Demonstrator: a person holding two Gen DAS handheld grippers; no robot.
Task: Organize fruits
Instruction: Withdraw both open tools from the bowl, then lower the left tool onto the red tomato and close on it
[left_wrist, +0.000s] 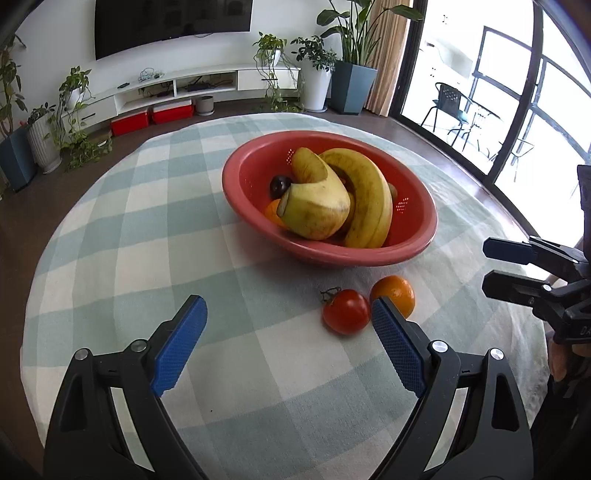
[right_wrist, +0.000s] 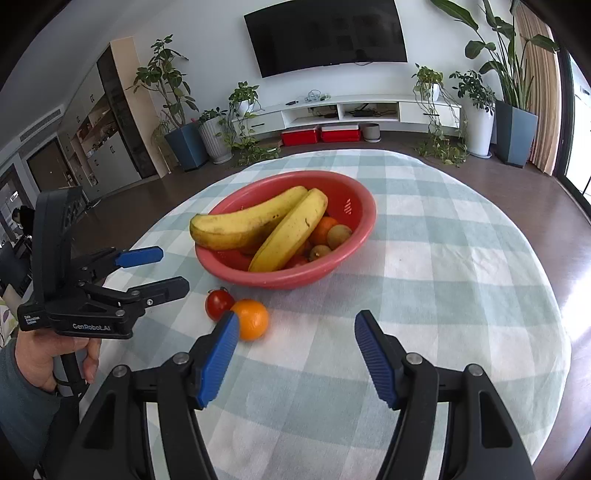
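Note:
A red bowl (left_wrist: 413, 206) (right_wrist: 360, 201) on the checked tablecloth holds two bananas (left_wrist: 369, 195) (right_wrist: 258, 225), a pale green mango (left_wrist: 317, 210), a dark plum (left_wrist: 279, 185), oranges and small brown fruits (right_wrist: 339, 236). In front of the bowl a red tomato (left_wrist: 346, 312) (right_wrist: 218, 303) and an orange (left_wrist: 394, 291) (right_wrist: 252, 318) lie side by side on the cloth. My left gripper (left_wrist: 288, 310) (right_wrist: 173, 271) is open and empty, the tomato just inside its right finger. My right gripper (right_wrist: 297, 323) (left_wrist: 495, 266) is open and empty, the orange beside its left finger.
The round table's checked cloth (right_wrist: 443, 280) falls away to a dark floor on all sides. A hand (right_wrist: 48, 354) grips the left gripper's handle. Beyond stand a TV console (right_wrist: 369, 110), red boxes (right_wrist: 321, 133) and potted plants (left_wrist: 314, 74).

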